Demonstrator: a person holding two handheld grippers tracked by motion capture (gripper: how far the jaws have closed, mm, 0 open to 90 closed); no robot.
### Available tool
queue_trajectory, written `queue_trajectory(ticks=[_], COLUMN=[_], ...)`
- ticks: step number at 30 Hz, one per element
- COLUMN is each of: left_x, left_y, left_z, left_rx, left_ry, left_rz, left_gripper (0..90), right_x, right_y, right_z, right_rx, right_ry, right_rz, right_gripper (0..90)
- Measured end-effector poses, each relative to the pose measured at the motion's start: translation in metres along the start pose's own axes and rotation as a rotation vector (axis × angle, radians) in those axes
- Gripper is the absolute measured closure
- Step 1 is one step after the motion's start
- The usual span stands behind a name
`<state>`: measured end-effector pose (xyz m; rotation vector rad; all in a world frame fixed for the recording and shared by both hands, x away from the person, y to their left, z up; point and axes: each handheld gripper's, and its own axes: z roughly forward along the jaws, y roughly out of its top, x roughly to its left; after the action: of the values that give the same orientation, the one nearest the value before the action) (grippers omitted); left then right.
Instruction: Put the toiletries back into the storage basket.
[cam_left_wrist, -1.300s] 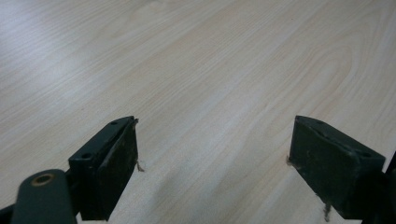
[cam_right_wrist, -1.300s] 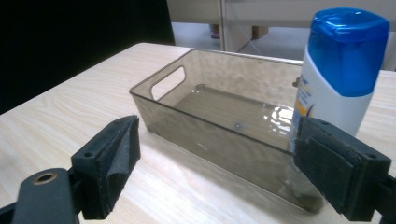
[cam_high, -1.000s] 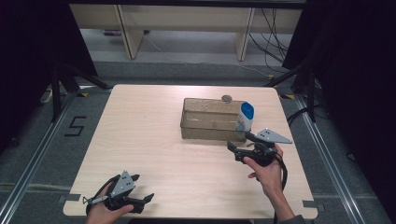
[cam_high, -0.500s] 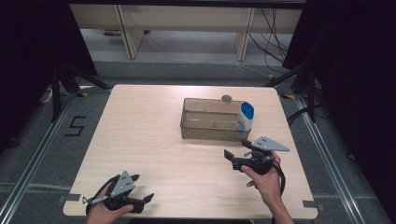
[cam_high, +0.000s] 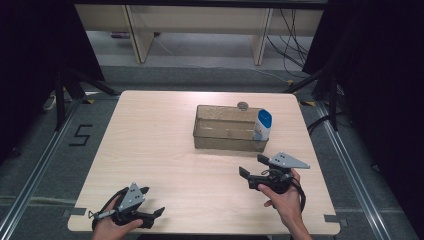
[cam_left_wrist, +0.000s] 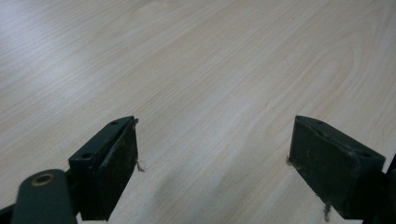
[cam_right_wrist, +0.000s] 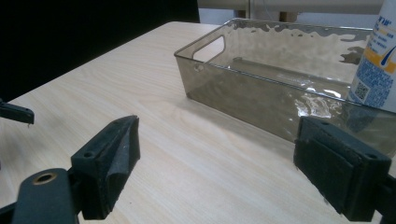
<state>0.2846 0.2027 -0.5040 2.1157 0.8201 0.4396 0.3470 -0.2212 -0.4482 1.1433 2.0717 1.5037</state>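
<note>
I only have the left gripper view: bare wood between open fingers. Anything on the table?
Observer: Yes. A clear brownish bin sits right of centre, towards the far edge.
Operator: Anything in it?
Observer: A white bottle with a blue top stands upright at its right end.
Operator: Where's the right gripper?
Observer: The right gripper is open on the near side of the bin, apart from it, holding nothing.
</note>
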Motion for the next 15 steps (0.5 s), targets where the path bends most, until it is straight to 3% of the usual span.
queue_trajectory(ticks=[2, 3, 5, 7, 9, 10, 11, 13, 15], left_x=[0.001, 0.000, -0.002, 0.001, 0.000, -0.002, -0.002, 0.001, 0.000], left_y=[0.000, 0.000, 0.000, 0.000, 0.000, 0.000, 0.000, 0.000, 0.000], left_z=[0.000, 0.000, 0.001, 0.000, 0.000, 0.001, 0.001, 0.000, 0.000], left_rx=[0.006, 0.003, -0.020, 0.006, 0.000, -0.023, -0.022, 0.004, 0.001], left_ry=[0.003, 0.003, -0.006, 0.002, 0.002, -0.006, -0.008, 0.004, 0.002], left_rz=[0.005, 0.002, -0.023, 0.006, 0.002, -0.025, -0.024, 0.003, 0.003], left_gripper=[15.2, 15.2, 15.2, 15.2, 15.2, 15.2, 15.2, 15.2, 15.2], right_x=[0.000, -0.001, 0.002, 0.003, 0.003, 0.004, 0.006, 0.006, 0.009], right_y=[-0.002, -0.003, -0.005, -0.007, -0.008, -0.009, -0.010, -0.011, -0.013], right_z=[-0.001, -0.001, -0.002, -0.003, -0.004, -0.004, -0.005, -0.006, -0.006], right_rx=[0.008, -0.004, 0.016, 0.015, 0.005, 0.019, 0.023, 0.019, 0.021], right_ry=[0.008, -0.006, 0.003, 0.009, 0.002, 0.009, 0.020, 0.023, 0.027], right_rz=[0.000, -0.031, -0.003, 0.001, -0.024, -0.017, 0.007, -0.013, 0.014], right_gripper=[15.6, 15.6, 15.6, 15.6, 15.6, 15.6, 15.6, 15.6, 15.6])
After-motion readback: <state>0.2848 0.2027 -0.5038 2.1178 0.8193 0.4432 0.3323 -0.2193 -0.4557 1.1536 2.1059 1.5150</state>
